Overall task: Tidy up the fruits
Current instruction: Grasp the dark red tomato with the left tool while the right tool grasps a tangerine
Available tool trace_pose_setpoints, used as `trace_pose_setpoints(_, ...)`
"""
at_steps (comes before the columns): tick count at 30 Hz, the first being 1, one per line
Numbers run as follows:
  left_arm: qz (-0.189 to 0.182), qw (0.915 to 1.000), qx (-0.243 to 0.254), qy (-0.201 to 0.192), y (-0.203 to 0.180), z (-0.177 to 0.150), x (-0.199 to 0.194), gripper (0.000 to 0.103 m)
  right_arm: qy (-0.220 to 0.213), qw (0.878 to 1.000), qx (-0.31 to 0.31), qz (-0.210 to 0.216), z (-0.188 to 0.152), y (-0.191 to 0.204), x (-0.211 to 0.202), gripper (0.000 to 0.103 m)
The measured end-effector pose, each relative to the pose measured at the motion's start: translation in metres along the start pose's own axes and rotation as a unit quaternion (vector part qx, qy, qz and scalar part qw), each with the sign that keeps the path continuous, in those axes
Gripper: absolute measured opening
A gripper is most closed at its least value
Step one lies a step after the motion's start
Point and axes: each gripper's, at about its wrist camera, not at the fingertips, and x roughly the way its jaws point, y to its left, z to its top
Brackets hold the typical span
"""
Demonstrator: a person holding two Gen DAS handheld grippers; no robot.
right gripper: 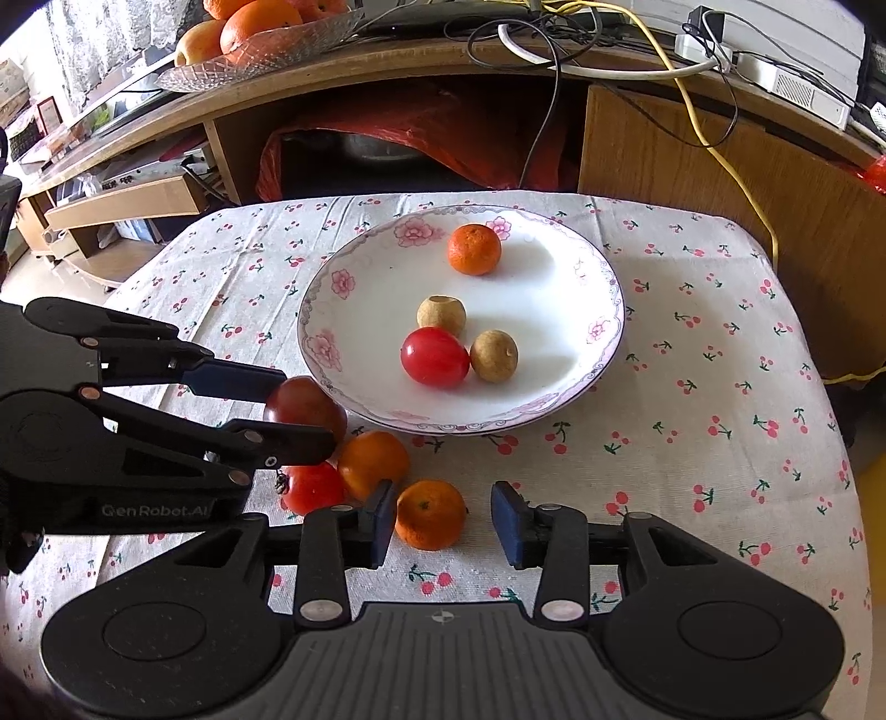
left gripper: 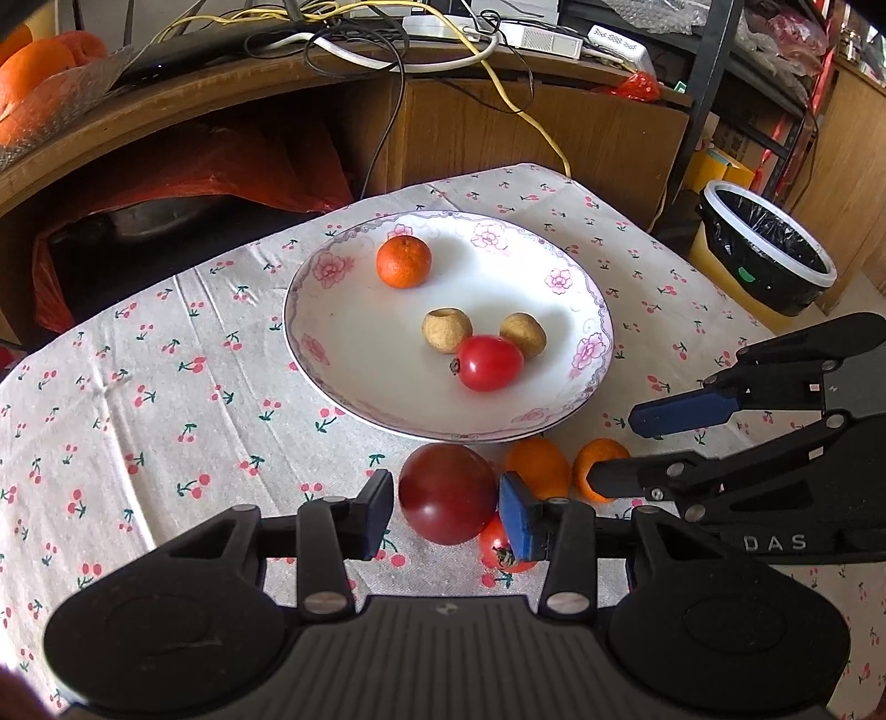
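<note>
A flowered white plate holds a mandarin, two brown longans and a red tomato. In front of it on the cherry-print cloth lie a dark red tomato, a smaller red tomato and two mandarins. My left gripper straddles the dark red tomato, open, with a thin gap at its left pad. My right gripper stands open around the nearest mandarin, with clear space at its right pad.
A wooden desk with trailing cables stands behind the table, with a red bag under it. A glass bowl of oranges sits on its top. A bin with a black liner stands off the table's far right corner.
</note>
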Motion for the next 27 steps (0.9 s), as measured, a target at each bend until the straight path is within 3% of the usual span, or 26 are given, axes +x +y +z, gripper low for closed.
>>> trace_pose_setpoints(5,-0.004,0.9999,-0.01,-0.002,0.003,0.002,0.007,0.055,0.005,1.0,-0.006,0.002,-0.003,-0.002,0.002,0.042)
trace_pose_setpoints(13,-0.004,0.9998,-0.021,0.003,0.003,0.001,0.008,0.047,0.011,1.0,-0.012,0.014,-0.005,0.002,0.007,0.041)
trace_pose_setpoints(20,0.018,0.9997,-0.015,0.011,0.005,0.0,0.001,0.046,0.008,1.0,-0.002,0.03,-0.005,0.001,0.005,0.021)
trace_pose_setpoints(27,0.045,0.9988,0.009,0.017,0.004,-0.007,-0.003,0.046,0.008,1.0,-0.01,0.026,-0.004,0.002,0.005,0.021)
